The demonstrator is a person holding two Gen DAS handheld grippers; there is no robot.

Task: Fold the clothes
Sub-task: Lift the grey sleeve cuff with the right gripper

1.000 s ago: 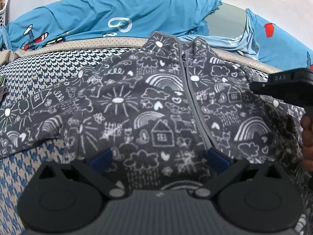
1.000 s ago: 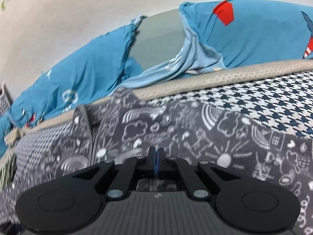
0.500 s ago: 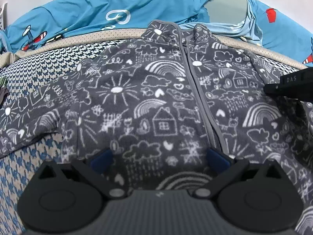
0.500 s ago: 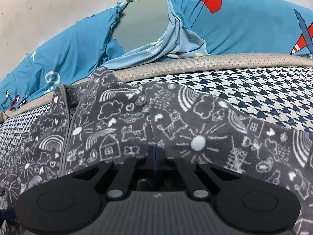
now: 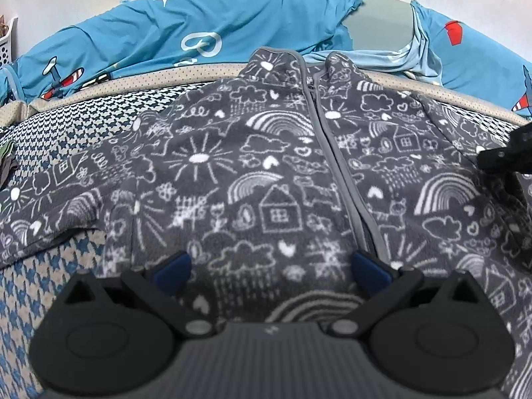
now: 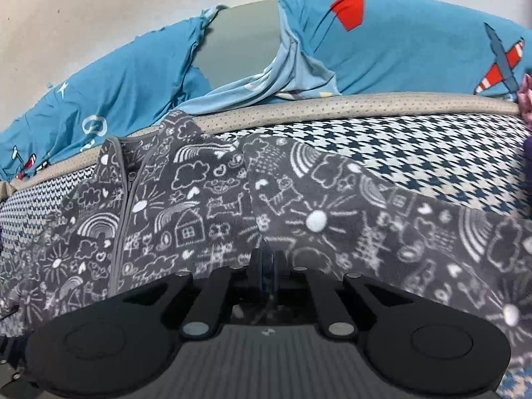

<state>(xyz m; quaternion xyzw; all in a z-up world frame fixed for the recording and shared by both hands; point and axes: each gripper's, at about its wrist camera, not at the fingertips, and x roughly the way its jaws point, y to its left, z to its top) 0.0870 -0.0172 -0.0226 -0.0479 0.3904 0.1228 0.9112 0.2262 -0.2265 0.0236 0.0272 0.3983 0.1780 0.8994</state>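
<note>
A dark grey zip-up fleece jacket point(image 5: 272, 173) with white doodle prints lies front up on the houndstooth bed cover, collar toward the blue pillows. My left gripper point(image 5: 271, 266) hovers open over the jacket's lower front, its blue pads point(image 5: 173, 266) wide apart and holding nothing. My right gripper point(image 6: 266, 261) sits at the jacket point(image 6: 199, 219) by its right sleeve. Its jaws are opening, with only a narrow slit between them. Cloth lies right at the tips, but I see none pinched between the pads. The right tool's black body point(image 5: 505, 159) shows at the left wrist view's right edge.
Blue pillows point(image 5: 199, 33) with plane prints line the wall behind a beige mattress edge point(image 6: 365, 106). The houndstooth cover point(image 6: 415, 146) extends right of the sleeve. A white basket point(image 5: 6, 46) stands at the far left, and a bit of pink cloth point(image 6: 527, 96) shows at the right edge.
The right gripper has shifted toward the right edge of the left wrist view, and its own view now shows more of the jacket front. Its fingers have parted slightly. The left gripper stayed put.
</note>
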